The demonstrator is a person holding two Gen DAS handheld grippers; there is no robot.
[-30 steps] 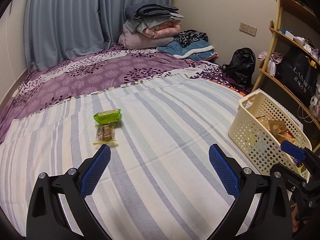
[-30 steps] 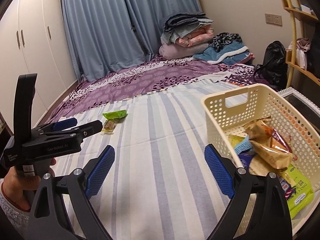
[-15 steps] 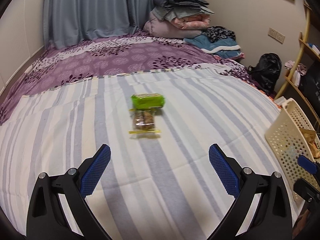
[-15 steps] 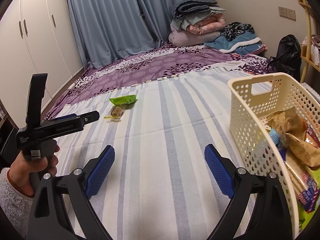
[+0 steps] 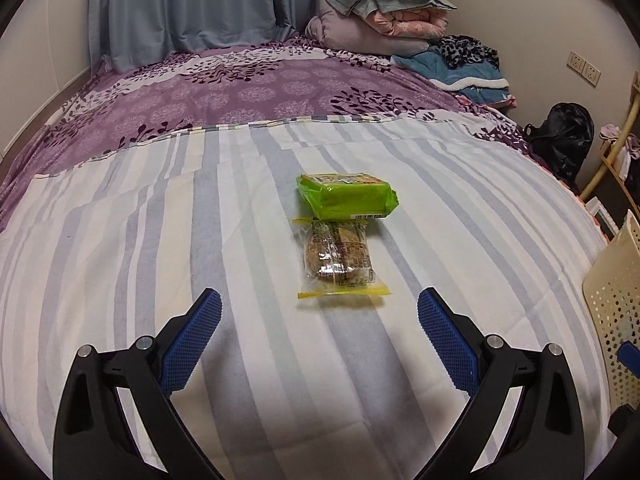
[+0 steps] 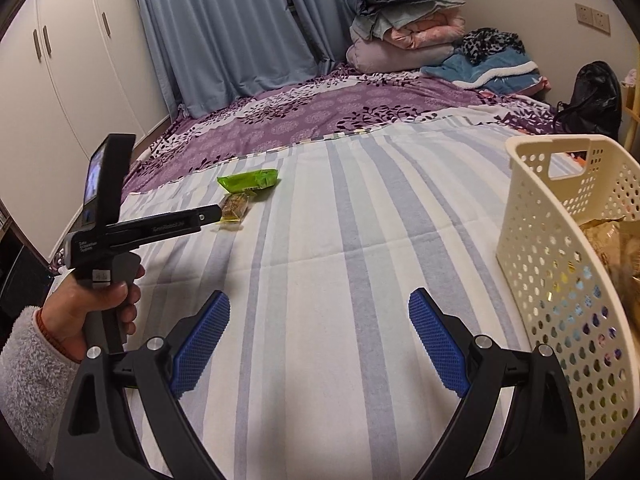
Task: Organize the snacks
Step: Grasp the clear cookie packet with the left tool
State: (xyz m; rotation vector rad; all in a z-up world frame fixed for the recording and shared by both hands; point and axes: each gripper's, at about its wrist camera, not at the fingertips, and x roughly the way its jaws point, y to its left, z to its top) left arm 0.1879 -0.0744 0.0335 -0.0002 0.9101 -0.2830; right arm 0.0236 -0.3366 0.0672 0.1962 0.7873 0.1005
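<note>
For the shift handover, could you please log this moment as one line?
left tool: open, nearing clear-wrapped snack | green packet: on bed | right tool: open, empty | basket: part-filled

The basket [image 6: 568,280] is cut off by the right edge in both views; its contents are glimpsed only through the perforations. Print on the clear-wrapped snack [image 5: 338,258] is unreadable.

Left wrist view angled down, near green snack pack [image 5: 347,195]; right wrist view farther, sharing it [image 6: 249,180]
</note>
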